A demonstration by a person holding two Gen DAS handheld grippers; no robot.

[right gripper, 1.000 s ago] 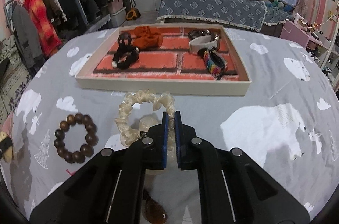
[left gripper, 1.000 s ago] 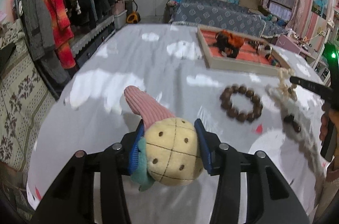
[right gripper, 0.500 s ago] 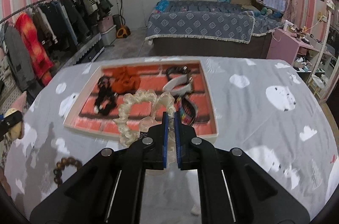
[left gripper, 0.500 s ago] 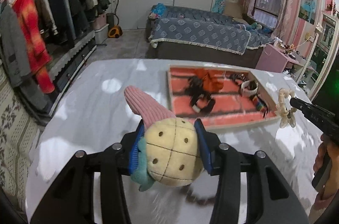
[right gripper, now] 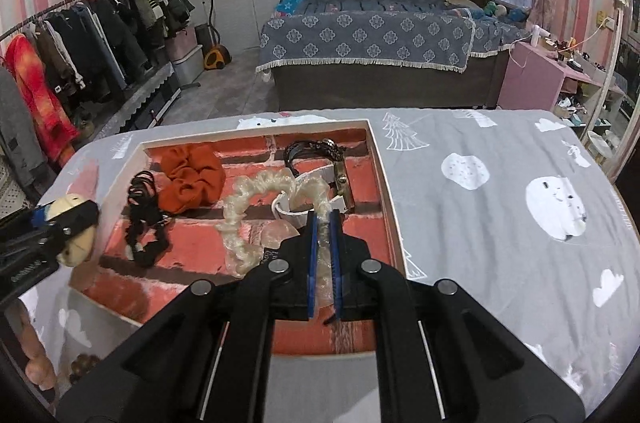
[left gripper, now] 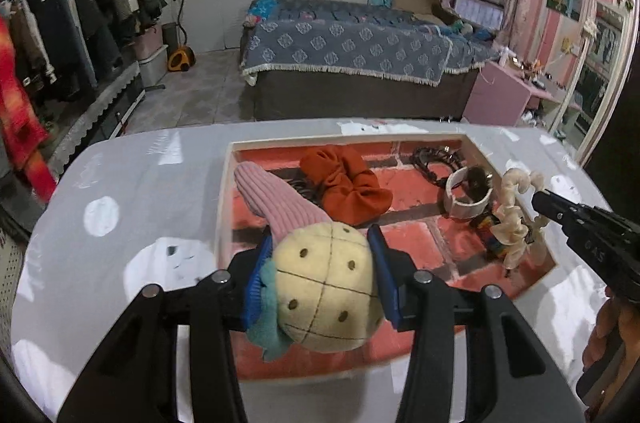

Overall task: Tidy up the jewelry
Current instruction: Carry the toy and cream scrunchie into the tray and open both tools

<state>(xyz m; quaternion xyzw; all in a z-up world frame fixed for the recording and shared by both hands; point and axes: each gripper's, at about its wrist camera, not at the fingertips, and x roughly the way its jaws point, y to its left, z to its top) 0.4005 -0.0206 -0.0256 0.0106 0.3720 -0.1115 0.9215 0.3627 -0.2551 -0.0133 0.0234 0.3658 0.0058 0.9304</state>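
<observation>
My left gripper (left gripper: 320, 251) is shut on a plush hair accessory (left gripper: 324, 287) with a yellow dotted ball and a pink ribbed ear, held over the near left part of the tray (left gripper: 224, 191). It also shows at the left edge of the right wrist view, plush accessory (right gripper: 76, 219). My right gripper (right gripper: 324, 223) is shut on a cream scrunchie (right gripper: 248, 199), which hangs over the right half of the brick-patterned tray (right gripper: 384, 191). The same cream scrunchie (left gripper: 512, 219) appears dangling in the left wrist view.
Inside the tray lie an orange scrunchie (right gripper: 192, 179), black hair ties (right gripper: 144, 215), a white bangle (left gripper: 468, 199) and a dark bracelet (right gripper: 316, 147). A brown bead bracelet (right gripper: 82, 365) lies on the grey cloth at the near left. A bed and a clothes rack stand beyond the table.
Both grippers have travelled forward across the cloth to above the tray, each still carrying its item. The bead bracelet has dropped back behind them.
</observation>
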